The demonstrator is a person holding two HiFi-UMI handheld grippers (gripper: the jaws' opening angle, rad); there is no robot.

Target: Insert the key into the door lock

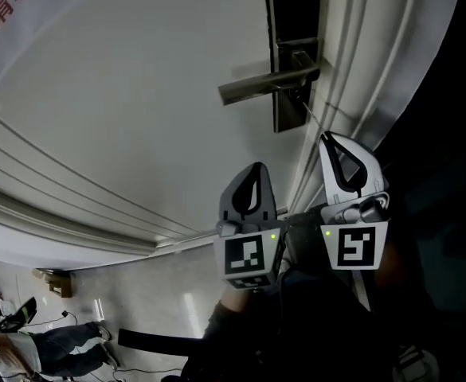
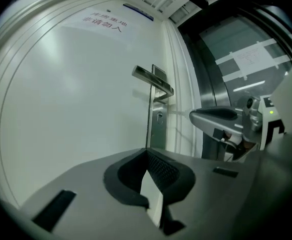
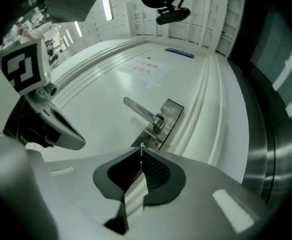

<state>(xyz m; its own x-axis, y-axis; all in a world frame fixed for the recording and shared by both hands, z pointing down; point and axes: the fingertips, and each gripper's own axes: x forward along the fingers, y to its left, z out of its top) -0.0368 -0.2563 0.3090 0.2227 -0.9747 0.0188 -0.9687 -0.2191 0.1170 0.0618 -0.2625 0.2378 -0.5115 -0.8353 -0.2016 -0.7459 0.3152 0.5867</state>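
Observation:
A dark metal lock plate [image 1: 295, 50] with a lever handle [image 1: 264, 86] is fixed on the white door [image 1: 137, 110]. My right gripper [image 1: 334, 140] is shut on a thin key [image 1: 311, 115], whose tip reaches the plate just under the lever. In the left gripper view the key [image 2: 179, 112] runs from the right gripper [image 2: 193, 115] toward the plate, level with the keyhole [image 2: 159, 116]. In the right gripper view only the key's end [image 3: 142, 148] shows at the shut tips, pointing at the plate [image 3: 160, 126]. My left gripper [image 1: 254, 171] hangs shut and empty, lower left of the handle.
The door's raised frame mouldings [image 1: 352, 94] run just right of the lock. A sign with red characters [image 1: 13, 10] is on the door's far side. A dark steel and glass panel [image 2: 245, 69] stands beyond the frame. A person's legs [image 1: 53, 347] show on the floor.

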